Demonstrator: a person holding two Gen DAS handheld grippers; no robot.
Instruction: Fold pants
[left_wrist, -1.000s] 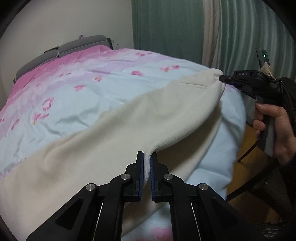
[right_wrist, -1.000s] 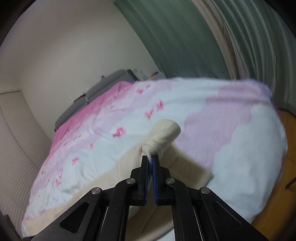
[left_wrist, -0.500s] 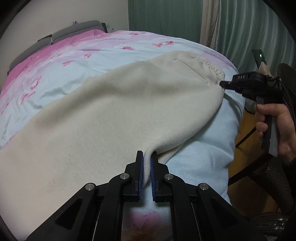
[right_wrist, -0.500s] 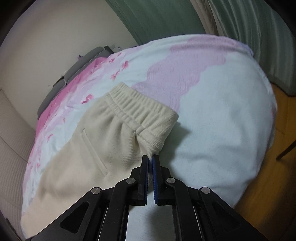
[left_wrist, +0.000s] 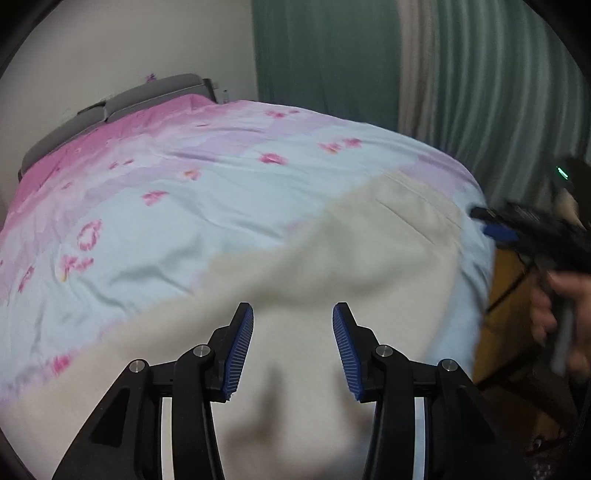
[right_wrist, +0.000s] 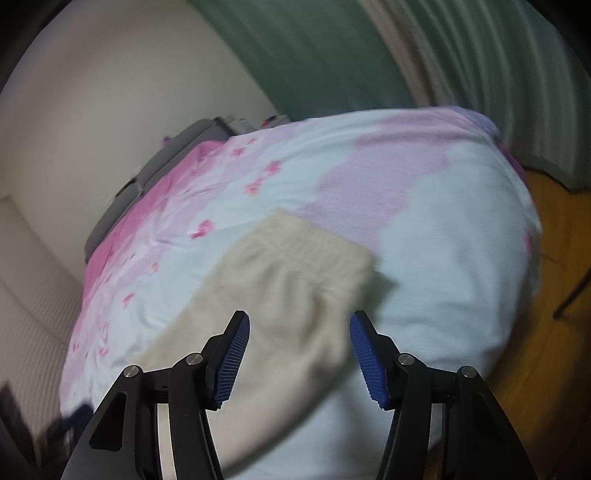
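Jaws wide on our left gripper (left_wrist: 292, 347) and right gripper (right_wrist: 299, 356), holding nothing; the cream pants (left_wrist: 332, 266) lie flat on the bed (left_wrist: 166, 206). Next we likely regrasp for another fold.

Cream pants (left_wrist: 332, 280) lying flat on bed, waistband (right_wrist: 314, 240) at far end.

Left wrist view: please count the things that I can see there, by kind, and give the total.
Cream pants: 1
Floral bed cover: 1
Grey headboard cushions: 2
Green curtain: 1
Grippers, both open: 2, left gripper and right gripper
Total: 7
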